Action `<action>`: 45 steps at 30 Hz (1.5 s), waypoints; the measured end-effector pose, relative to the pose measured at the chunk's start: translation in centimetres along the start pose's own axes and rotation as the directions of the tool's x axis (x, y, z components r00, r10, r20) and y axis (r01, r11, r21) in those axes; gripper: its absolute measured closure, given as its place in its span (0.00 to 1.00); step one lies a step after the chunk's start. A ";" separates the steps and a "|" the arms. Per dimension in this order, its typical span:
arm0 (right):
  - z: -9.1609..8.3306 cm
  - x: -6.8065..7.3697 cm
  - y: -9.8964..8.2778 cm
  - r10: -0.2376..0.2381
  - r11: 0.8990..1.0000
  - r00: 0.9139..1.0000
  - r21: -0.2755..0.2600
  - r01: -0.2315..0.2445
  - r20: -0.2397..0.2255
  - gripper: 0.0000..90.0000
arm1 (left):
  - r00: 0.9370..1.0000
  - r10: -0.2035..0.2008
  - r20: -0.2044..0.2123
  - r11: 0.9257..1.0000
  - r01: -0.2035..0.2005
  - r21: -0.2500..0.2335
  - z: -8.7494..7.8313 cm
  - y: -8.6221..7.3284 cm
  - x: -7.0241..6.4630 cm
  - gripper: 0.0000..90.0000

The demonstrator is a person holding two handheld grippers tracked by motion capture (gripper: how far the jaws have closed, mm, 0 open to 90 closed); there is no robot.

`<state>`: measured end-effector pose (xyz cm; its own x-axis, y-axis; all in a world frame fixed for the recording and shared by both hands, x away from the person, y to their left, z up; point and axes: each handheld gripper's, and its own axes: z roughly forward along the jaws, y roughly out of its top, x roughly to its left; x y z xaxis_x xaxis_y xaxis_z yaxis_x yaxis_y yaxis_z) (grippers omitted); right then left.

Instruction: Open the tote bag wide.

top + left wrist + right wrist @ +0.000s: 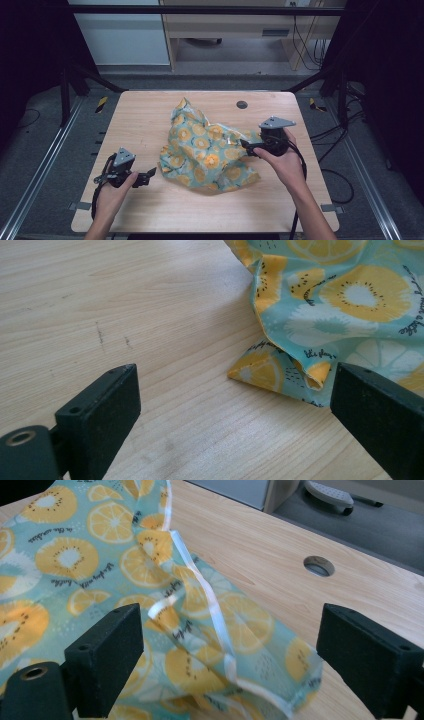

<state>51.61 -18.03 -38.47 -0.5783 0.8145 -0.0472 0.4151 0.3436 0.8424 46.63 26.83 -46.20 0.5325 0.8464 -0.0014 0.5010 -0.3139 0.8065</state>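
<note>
1. In the left gripper view we see our left gripper [230, 410] with its jaws spread wide and nothing between them but bare wood.
2. Just beyond those jaws, at about 1 o'clock from the gap, lies a folded corner [265, 371] of the cloth [345, 300], flat on the table [125, 305]. The right-hand jaw sits just beside the cloth's edge; we cannot tell whether it touches.
3. In the right gripper view our right gripper [227, 645] also stands released, jaws far apart, no pad pressing on anything.
4. Beyond and below that gap runs the cloth, with a pale hem [210, 600] running from 12 o'clock down to about 5 o'clock; the gripper looks raised above the fabric.
5. At 2 o'clock from the right jaws we see a round cable hole [319, 566] in the tabletop.
6. From the high view, the cloth [207, 150] lies crumpled near the table's centre: teal, printed with yellow citrus slices, one peak standing up at its 12 o'clock end.
7. The left gripper [150, 175] sits at the cloth's 8 o'clock, low near its lower-left corner, held by our left hand [112, 192].
8. The right gripper [247, 146] sits at the cloth's 3 o'clock, over its right edge, held by our right hand [285, 162].
9. Cables trail from both grippers toward the table's near edge.
</note>
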 end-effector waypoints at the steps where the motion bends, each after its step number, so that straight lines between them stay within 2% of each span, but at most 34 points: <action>1: 0.8 0.1 0.5 -0.009 1.000 1.000 0.013 0.009 -0.004 0.13 | 1.000 0.000 -0.001 1.000 0.000 0.000 0.0 0.0 0.0 0.06; 4: 1.8 0.3 1.1 -0.020 0.999 1.000 0.029 0.020 -0.010 0.13 | 1.000 0.002 0.002 1.000 -0.002 -0.001 0.0 0.1 -0.1 0.06; 5: 2.8 0.6 1.6 -0.020 0.999 0.999 0.042 0.021 -0.026 0.13 | 1.000 0.005 0.004 1.000 -0.005 0.002 0.0 0.1 -0.2 0.06; 6: 2.8 0.6 1.6 -0.020 0.999 0.999 0.042 0.021 -0.026 0.13 | 1.000 0.005 0.004 1.000 -0.005 0.002 0.0 0.1 -0.2 0.06; 7: 3.9 0.9 2.1 -0.028 0.998 0.999 0.060 0.031 -0.040 0.13 | 1.000 0.003 0.005 1.000 -0.003 0.000 0.0 0.1 -0.2 0.06; 8: 3.9 0.9 2.1 -0.028 0.998 0.999 0.060 0.031 -0.040 0.13 | 1.000 0.002 0.004 1.000 -0.002 -0.001 0.0 0.1 -0.2 0.06; 12: 6.4 1.9 2.8 -0.047 0.992 0.997 0.111 0.054 -0.063 0.14 | 1.000 -0.006 0.004 1.000 0.006 -0.003 0.0 0.1 0.0 0.06; 15: 7.2 2.2 3.0 -0.053 0.991 0.996 0.117 0.061 -0.075 0.14 | 1.000 -0.010 0.007 1.000 0.010 -0.001 0.1 0.1 0.0 0.06; 20: 7.8 2.1 3.1 -0.055 0.990 0.995 0.128 0.066 -0.084 0.17 | 1.000 -0.006 0.007 1.000 0.006 0.002 0.2 0.0 0.1 0.06; 23: 8.3 1.8 3.0 -0.057 0.984 0.995 0.164 0.070 -0.083 0.20 | 1.000 -0.006 0.006 1.000 0.006 0.002 0.1 0.0 0.2 0.06; 27: 8.5 1.7 2.9 -0.046 0.982 0.994 0.178 0.063 -0.100 0.25 | 1.000 -0.007 0.005 1.000 0.007 0.003 0.1 0.0 0.2 0.06; 31: 8.9 1.6 2.8 -0.035 0.978 0.993 0.200 0.057 -0.113 0.33 | 1.000 -0.008 0.004 1.000 0.008 0.000 0.1 0.1 0.1 0.06; 33: 9.0 1.6 2.7 -0.046 0.977 0.991 0.203 0.071 -0.128 0.40 | 1.000 -0.009 0.004 1.000 0.009 0.001 0.1 0.1 0.1 0.06; 36: 9.0 1.8 2.6 -0.047 0.975 0.990 0.209 0.074 -0.133 0.46 | 1.000 -0.012 0.003 1.000 0.012 0.001 0.1 0.0 0.2 0.06; 44: 9.1 1.9 2.5 -0.057 0.972 0.988 0.219 0.088 -0.145 0.54 | 1.000 -0.009 0.007 1.000 0.009 0.003 0.1 0.1 0.1 0.06; 45: 9.3 1.8 2.4 -0.066 0.970 0.987 0.224 0.098 -0.149 0.62 | 1.000 -0.014 0.005 1.000 0.014 0.000 0.1 0.1 0.1 0.06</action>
<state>58.09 -11.36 -41.50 -0.7025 0.7114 -0.0218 0.5030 0.5179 0.6919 46.79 26.89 -46.17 0.5289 0.8485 -0.0155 0.5083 -0.3021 0.8064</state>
